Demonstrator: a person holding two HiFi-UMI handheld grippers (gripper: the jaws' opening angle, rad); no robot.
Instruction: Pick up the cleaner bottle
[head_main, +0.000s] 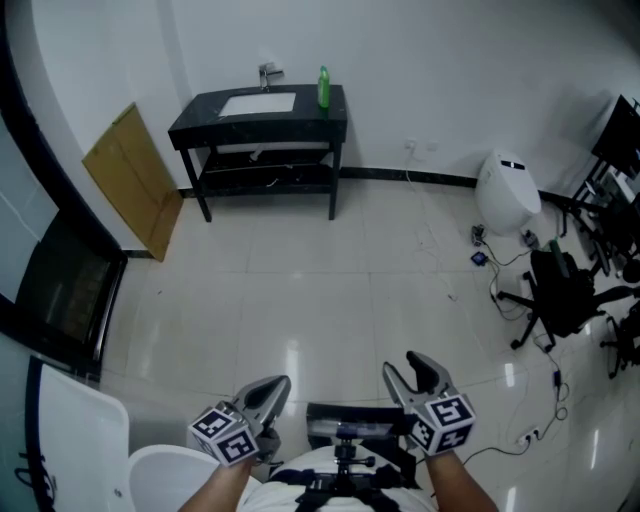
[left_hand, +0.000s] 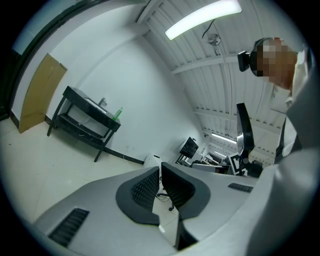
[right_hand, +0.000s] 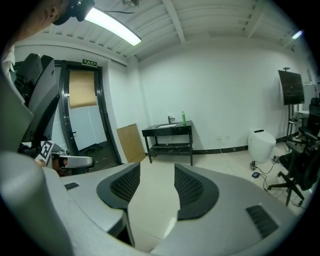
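The right gripper (head_main: 405, 363) has its jaws wide apart and the left gripper (head_main: 268, 392) has them almost together; both are empty. Well apart from them, the green plastic cleaner bottle (head_main: 323, 88) stands upright on the black sink table (head_main: 195, 128), beside its white basin (head_main: 258, 103).

Nothing legible; green sign (right_hand: 91, 62) above the doorway (right_hand: 84, 125) — too small to read.

head view: high above the floor, facing steeply down, sink table (head_main: 262, 118) far off at frame top | left gripper view: low, rolled, sink table far left | right gripper view: low, squarely facing sink table, far | shared: sink table, cleaner bottle (head_main: 323, 87) on it
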